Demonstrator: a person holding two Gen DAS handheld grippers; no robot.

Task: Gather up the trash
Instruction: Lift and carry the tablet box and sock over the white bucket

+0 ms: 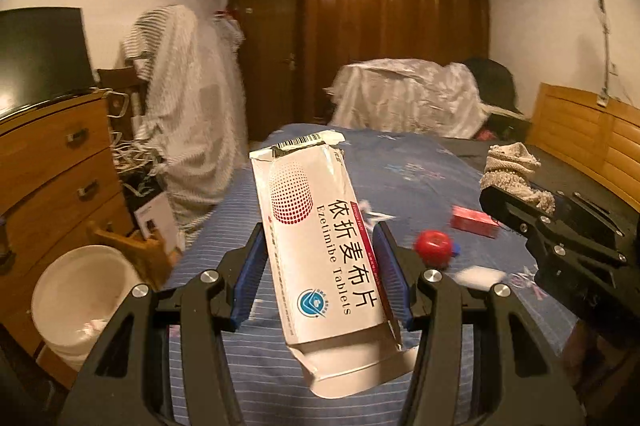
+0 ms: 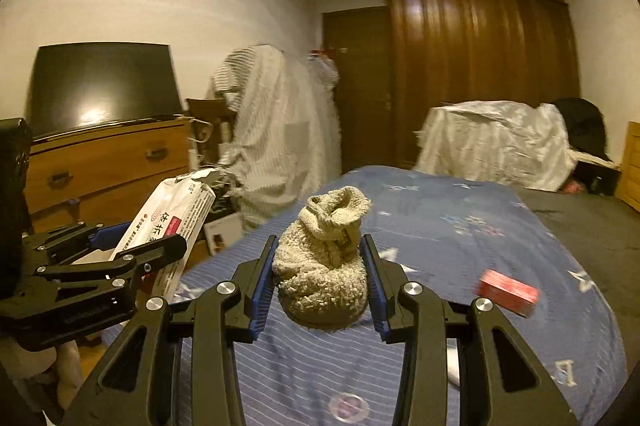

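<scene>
Between the blue pads of the left gripper [image 1: 322, 274] sits the box [image 1: 320, 250], a flattened white tablet carton. The jaws stand about half open and are closed onto its two long edges. The long axis of the box runs forward along the fingers, tilted slightly left at the far end; both end flaps are torn open. It is held clear above the bed [image 1: 420, 170].

The right gripper [image 2: 320, 286] stands narrower, its pads pressed on both sides of the sock [image 2: 324, 266], a crumpled beige knit bundle with its cuff uppermost. It too hangs above the bed.

The bin [image 1: 80, 302], a white pail with some paper in it, stands on the floor beside the dresser [image 1: 52, 162], low and to the left of the left gripper. The left hand is judged the nearer to it; the coming move probably calls for a swing left and downward, box end first.

Still on the bed lie a red box [image 1: 474, 222], a red cap [image 1: 434, 246] and white scraps [image 1: 478, 276], nearer the right gripper.
</scene>
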